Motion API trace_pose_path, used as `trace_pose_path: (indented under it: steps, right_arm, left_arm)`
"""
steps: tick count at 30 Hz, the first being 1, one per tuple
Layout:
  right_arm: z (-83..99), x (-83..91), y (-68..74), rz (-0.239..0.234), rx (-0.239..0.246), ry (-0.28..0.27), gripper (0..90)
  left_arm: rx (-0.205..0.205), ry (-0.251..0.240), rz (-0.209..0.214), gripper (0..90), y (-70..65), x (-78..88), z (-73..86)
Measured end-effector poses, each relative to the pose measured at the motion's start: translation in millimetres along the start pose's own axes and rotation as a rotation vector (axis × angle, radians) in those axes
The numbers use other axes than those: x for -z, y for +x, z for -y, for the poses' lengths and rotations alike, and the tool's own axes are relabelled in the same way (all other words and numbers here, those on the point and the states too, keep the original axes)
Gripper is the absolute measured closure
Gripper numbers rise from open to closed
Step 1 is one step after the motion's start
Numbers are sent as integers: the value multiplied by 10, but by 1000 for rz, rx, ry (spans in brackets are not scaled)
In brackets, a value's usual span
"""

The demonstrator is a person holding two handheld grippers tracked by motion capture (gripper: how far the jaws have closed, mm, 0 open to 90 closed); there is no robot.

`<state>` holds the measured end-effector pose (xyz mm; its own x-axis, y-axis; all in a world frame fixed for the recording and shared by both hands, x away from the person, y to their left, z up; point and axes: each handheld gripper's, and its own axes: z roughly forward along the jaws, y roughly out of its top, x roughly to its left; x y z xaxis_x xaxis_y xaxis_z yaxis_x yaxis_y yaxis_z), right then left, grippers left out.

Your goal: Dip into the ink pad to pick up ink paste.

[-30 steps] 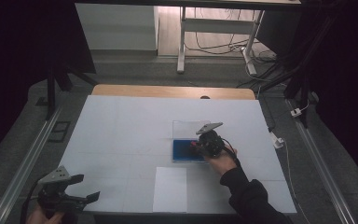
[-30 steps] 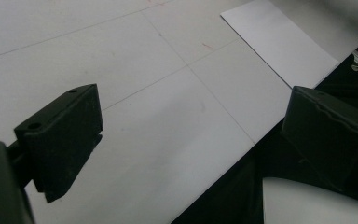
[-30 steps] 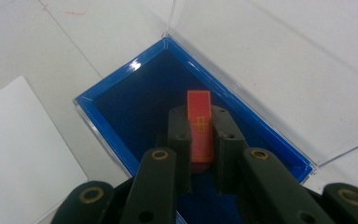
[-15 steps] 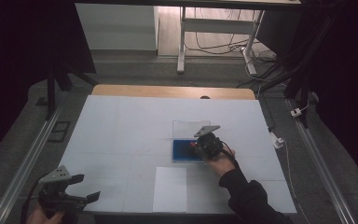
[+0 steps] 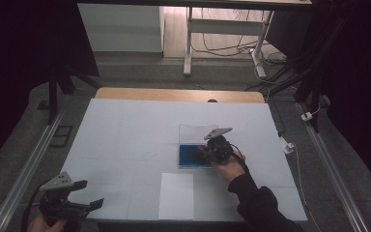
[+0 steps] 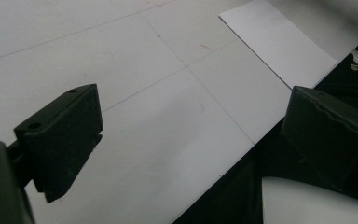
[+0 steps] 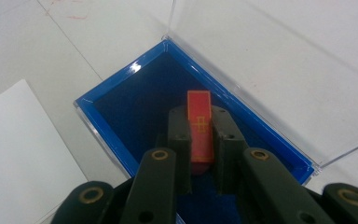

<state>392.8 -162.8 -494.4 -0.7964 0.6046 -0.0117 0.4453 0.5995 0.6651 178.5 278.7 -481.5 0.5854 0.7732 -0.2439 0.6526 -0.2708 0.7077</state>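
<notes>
A shallow blue-lined box (image 7: 121, 100) (image 5: 189, 157) with a clear lid standing open lies mid-table. My right gripper (image 7: 200, 135) (image 5: 211, 151) is over the box, its jaws shut on a small red card with gold markings (image 7: 199, 122), which it holds just above the blue lining. At the near left corner of the table a hand holds my left gripper (image 5: 84, 195) (image 6: 191, 135). Its jaws stand wide open over the white surface with nothing between them.
A white sheet of paper (image 5: 177, 195) (image 6: 279, 39) lies near the front edge, just left of the box. The white table cover (image 5: 125, 135) ends at a wooden strip (image 5: 174, 94) at the back. Metal rails (image 5: 34, 159) run along both sides.
The right gripper has sunk slightly toward the box. The left gripper has not moved.
</notes>
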Motion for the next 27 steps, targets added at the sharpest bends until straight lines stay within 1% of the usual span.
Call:
trace_pose_path:
  steps: [2, 5, 10, 11, 17, 20, 22, 27]
  right_arm:
    - [-10, 3, 19, 10, 4, 7, 804]
    - [-28, 8, 58, 35, 23, 21, 803]
    - [-41, 20, 67, 39, 16, 19, 802]
    - [-46, 31, 66, 39, 16, 12, 802]
    - [-90, 166, 31, 24, -10, -43, 801]
    - [-91, 204, 21, 13, -15, -54, 800]
    - [-90, 212, 18, 3, -5, -53, 798]
    - [-117, 230, 41, -3, -8, -61, 800]
  left_arm:
    - [-5, 2, -1, 54, -9, -3, -1]
    - [-16, 2, -4, 52, -19, -4, -2]
    - [-19, 1, -12, 49, -25, -4, -3]
    - [-18, 0, -12, 48, -24, -3, -3]
    - [-16, -7, -8, 46, -19, 5, 1]
    - [-17, -6, -10, 45, -23, 2, 0]
    - [-17, -4, -12, 45, -24, 2, -1]
    - [-22, -5, -13, 41, -29, 2, -1]
